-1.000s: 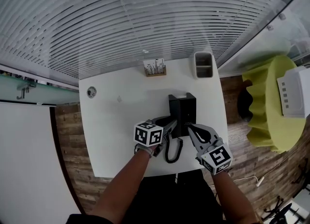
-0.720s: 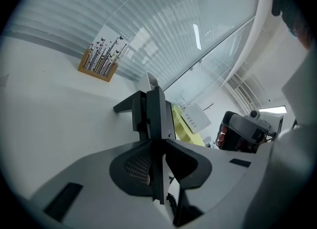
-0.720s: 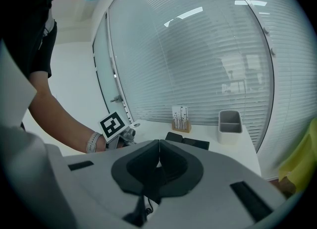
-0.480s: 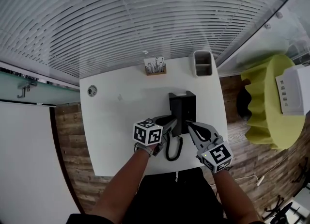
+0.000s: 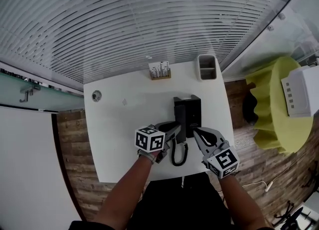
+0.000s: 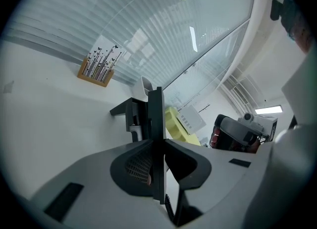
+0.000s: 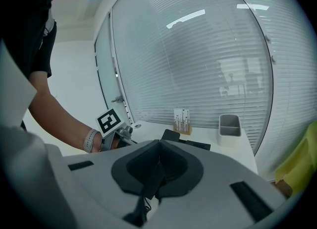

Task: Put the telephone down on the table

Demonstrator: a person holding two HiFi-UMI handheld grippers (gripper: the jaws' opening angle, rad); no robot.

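A black telephone base (image 5: pixel 192 110) stands on the white table (image 5: pixel 124 124), right of centre. My left gripper (image 5: pixel 171 130) is shut on the black handset (image 5: pixel 180 123), just left of the base. In the left gripper view the handset (image 6: pixel 156 119) runs edge-on between the pads, in front of the base (image 6: pixel 130 113). Its coiled cord (image 5: pixel 178 154) loops down to the near table edge. My right gripper (image 5: pixel 197 133) hovers shut just right of the cord, near the base's front, holding nothing. In its own view my right gripper (image 7: pixel 158 143) has its tips together, with the cord (image 7: pixel 143 204) below them.
A wooden holder (image 5: pixel 159 69) and a grey bin (image 5: pixel 208 67) stand at the table's far edge. A small round fitting (image 5: pixel 96 95) is at the far left. A yellow-green seat (image 5: pixel 271 107) with a white box (image 5: pixel 301 89) stands right of the table. Glass with blinds lies beyond.
My left gripper with the handset has drifted a little toward the near left. The right gripper has hardly moved.
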